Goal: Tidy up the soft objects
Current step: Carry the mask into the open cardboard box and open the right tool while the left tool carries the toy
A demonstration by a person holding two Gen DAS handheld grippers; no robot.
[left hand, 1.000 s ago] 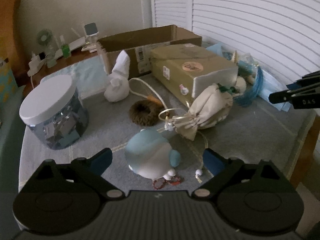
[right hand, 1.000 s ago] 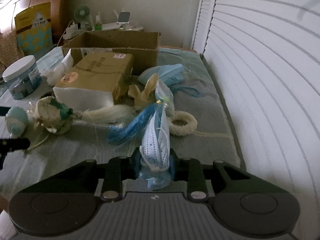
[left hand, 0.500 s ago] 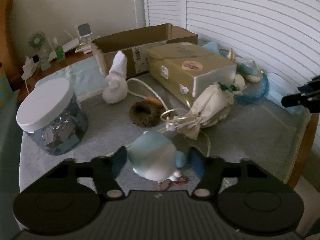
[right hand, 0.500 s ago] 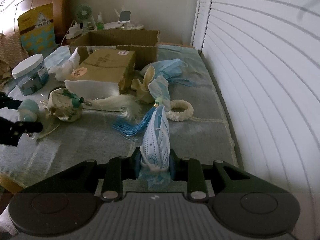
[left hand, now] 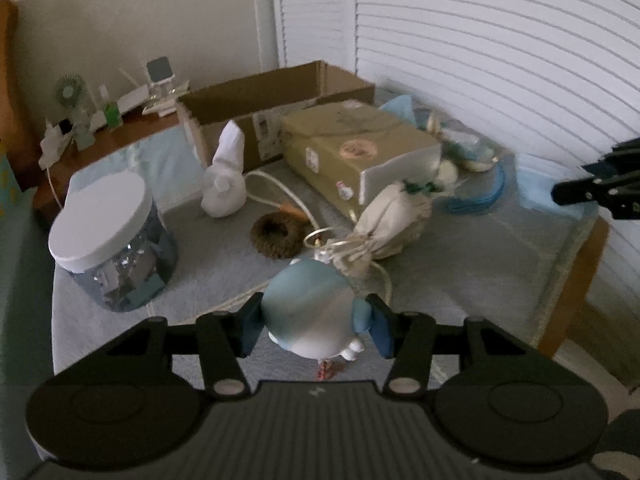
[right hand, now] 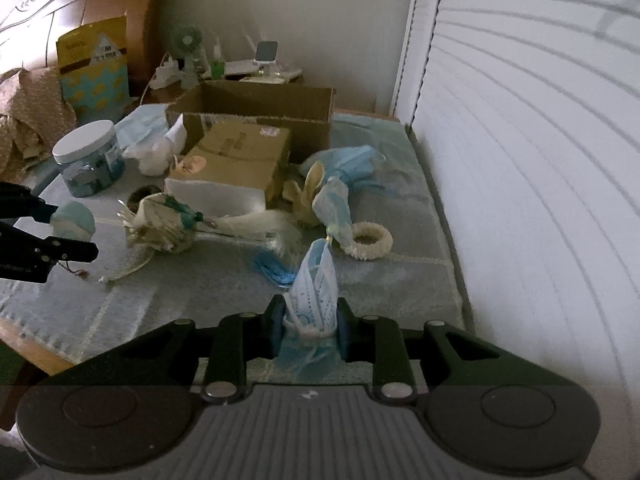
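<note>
Closing in, left gripper point(left hand: 314, 322) jaws now pinch the squashy blue plush point(left hand: 310, 316) at its middle; right gripper point(right hand: 309, 330) jaws clamp the limp lace pouch point(right hand: 314, 292).

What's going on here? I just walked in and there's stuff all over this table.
A person with a gripper in each hand is sorting soft things. The left gripper is shut on a round blue-and-white plush. The right gripper clamps a blue lacy fabric piece. The open cardboard box stands at the back.

Both grippers, left gripper point(left hand: 314, 320) and right gripper point(right hand: 308, 330), were built black, with blue pads point(left hand: 380, 330), silver screws and ribbed grey housings.
</note>
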